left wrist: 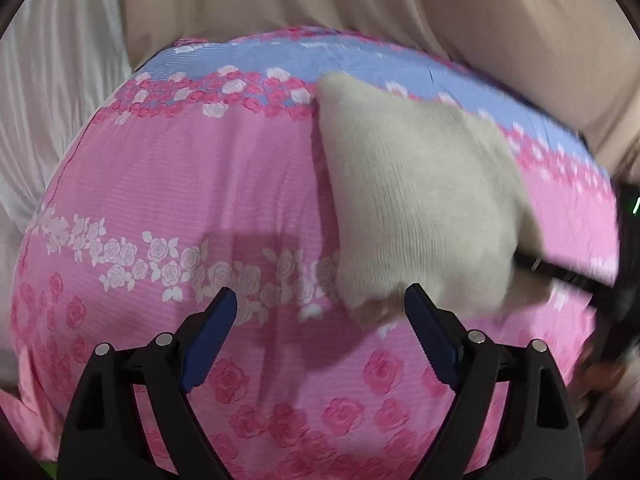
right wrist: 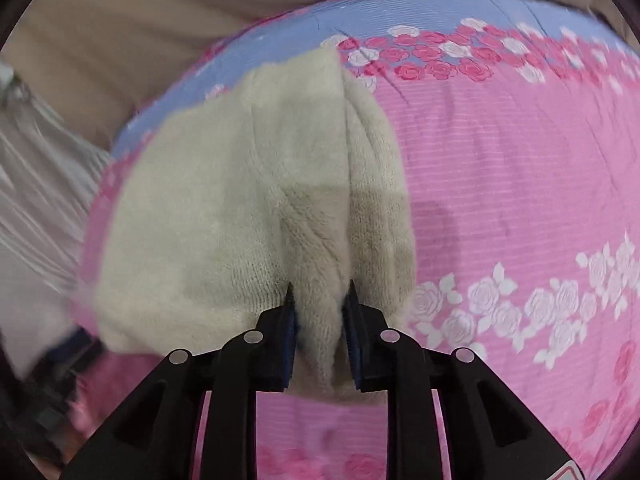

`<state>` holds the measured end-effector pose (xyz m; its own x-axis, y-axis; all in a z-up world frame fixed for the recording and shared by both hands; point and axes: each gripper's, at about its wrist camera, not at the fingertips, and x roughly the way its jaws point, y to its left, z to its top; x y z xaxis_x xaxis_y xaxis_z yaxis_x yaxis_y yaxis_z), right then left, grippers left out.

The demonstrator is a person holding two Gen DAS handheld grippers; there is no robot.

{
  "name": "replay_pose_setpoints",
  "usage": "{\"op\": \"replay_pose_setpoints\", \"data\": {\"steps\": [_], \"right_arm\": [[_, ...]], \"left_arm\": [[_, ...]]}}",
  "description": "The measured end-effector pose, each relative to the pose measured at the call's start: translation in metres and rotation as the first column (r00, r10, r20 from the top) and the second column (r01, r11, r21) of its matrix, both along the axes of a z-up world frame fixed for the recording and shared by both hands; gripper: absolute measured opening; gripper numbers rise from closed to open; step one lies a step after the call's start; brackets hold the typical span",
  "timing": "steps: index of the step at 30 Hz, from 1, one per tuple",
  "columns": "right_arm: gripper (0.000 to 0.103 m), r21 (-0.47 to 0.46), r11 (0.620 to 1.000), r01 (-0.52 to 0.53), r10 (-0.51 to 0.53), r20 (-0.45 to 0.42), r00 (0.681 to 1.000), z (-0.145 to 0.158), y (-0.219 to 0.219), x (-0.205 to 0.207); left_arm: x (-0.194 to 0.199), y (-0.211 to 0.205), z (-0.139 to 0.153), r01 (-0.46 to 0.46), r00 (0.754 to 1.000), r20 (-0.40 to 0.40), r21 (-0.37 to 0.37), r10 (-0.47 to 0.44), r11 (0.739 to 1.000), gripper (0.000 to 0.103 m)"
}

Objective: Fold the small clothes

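A small cream knitted cloth [left wrist: 416, 196] lies on a pink and blue rose-print sheet [left wrist: 180, 184]. My left gripper [left wrist: 320, 300] is open and empty, its right finger beside the cloth's near corner. In the right wrist view my right gripper [right wrist: 319, 300] is shut on a bunched fold of the same cloth [right wrist: 224, 208], which spreads away to the left over the sheet [right wrist: 520, 160]. The right gripper also shows blurred at the right edge of the left wrist view [left wrist: 560, 276].
Beige fabric [left wrist: 480, 12] lies beyond the sheet's far edge. White pleated fabric [left wrist: 52, 100] lies to the left. The sheet's far edge curves close behind the cloth.
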<state>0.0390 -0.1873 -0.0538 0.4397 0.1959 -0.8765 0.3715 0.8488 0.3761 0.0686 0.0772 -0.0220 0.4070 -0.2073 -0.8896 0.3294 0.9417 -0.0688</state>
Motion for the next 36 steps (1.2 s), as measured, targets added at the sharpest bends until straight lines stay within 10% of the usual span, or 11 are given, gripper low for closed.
{"op": "replay_pose_setpoints", "data": {"steps": [8, 16, 22, 31, 36], "right_arm": [[0.018, 0.123, 0.992, 0.009, -0.017, 0.064, 0.998, 0.042, -0.003, 0.011], [0.016, 0.057, 0.998, -0.037, 0.03, 0.131, 0.991, 0.081, 0.013, 0.014], [0.017, -0.022, 0.998, -0.06, 0.059, -0.039, 0.997, -0.017, 0.009, 0.0], [0.023, -0.238, 0.967, -0.088, 0.121, 0.13, 0.984, 0.078, 0.041, -0.019], [0.015, -0.28, 0.939, -0.201, 0.189, -0.069, 0.98, -0.004, 0.054, 0.009]], "left_arm": [[-0.017, -0.005, -0.034, 0.083, 0.996, 0.011, 0.045, -0.083, 0.996, 0.085], [0.013, 0.005, -0.042, -0.022, 0.999, -0.042, -0.194, 0.014, 0.981, 0.036], [0.013, 0.037, -0.069, -0.118, 0.989, -0.106, -0.194, 0.099, 0.974, 0.037], [-0.014, 0.022, 0.007, -0.025, 0.998, 0.05, -0.052, 0.027, 0.998, 0.052], [-0.008, 0.002, 0.02, -0.024, 0.995, 0.095, -0.041, 0.028, 0.999, 0.06]]}}
